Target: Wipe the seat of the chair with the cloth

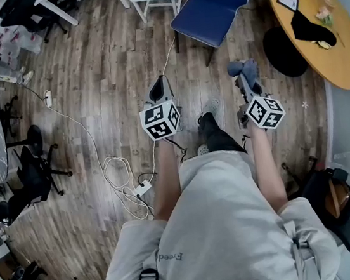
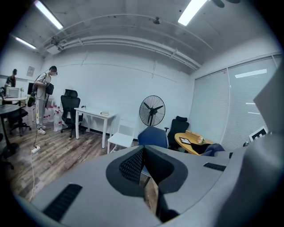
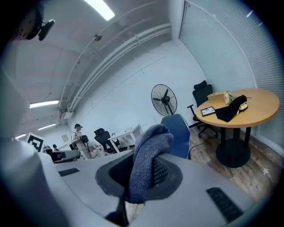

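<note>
One step looks done: the grey-blue cloth point(image 3: 148, 155) is pinched in the jaws of my right gripper point(image 1: 244, 81) and bunches up above them. My left gripper point(image 1: 160, 87) has its jaws together on nothing. The blue chair point(image 1: 209, 7) stands well ahead on the wooden floor point(image 1: 103, 81) (seat bare). I judge this the approach; next I must walk up and lower the cloth flat onto the seat.

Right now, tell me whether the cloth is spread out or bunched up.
Bunched up: the cloth is a crumpled wad clamped in the right gripper, nothing laid flat.
</note>
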`<state>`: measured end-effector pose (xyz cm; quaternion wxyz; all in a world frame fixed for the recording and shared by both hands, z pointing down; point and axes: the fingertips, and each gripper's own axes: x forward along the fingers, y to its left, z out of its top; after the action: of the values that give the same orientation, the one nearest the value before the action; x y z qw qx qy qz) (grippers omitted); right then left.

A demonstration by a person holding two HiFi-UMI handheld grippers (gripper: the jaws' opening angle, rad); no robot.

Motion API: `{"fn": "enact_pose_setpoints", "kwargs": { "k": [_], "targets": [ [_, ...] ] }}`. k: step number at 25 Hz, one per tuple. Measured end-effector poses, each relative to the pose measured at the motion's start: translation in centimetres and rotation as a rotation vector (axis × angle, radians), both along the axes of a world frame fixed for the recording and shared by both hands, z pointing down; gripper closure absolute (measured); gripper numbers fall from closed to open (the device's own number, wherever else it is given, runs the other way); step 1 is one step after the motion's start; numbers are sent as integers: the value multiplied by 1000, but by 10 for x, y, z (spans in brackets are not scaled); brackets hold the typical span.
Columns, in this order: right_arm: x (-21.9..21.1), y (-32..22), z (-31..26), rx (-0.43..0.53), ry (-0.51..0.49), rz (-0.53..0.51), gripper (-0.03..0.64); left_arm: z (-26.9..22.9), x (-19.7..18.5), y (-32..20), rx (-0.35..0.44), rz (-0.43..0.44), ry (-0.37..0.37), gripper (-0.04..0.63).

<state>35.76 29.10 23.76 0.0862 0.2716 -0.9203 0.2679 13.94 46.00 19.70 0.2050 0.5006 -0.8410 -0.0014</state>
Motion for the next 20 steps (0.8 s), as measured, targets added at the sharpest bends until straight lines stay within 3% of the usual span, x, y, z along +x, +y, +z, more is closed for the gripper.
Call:
{"fn": "enact_pose_setpoints", "kwargs": {
  "k": [5,20],
  "targets": [
    [-30,-37,-2,-38,-31,12,568,-10,-33,-34,-5,-29,-8,568],
    [-100,-191,0,-132,-142,132,568,-37,-102,-188,-69,51,-130,568]
  ]
}}
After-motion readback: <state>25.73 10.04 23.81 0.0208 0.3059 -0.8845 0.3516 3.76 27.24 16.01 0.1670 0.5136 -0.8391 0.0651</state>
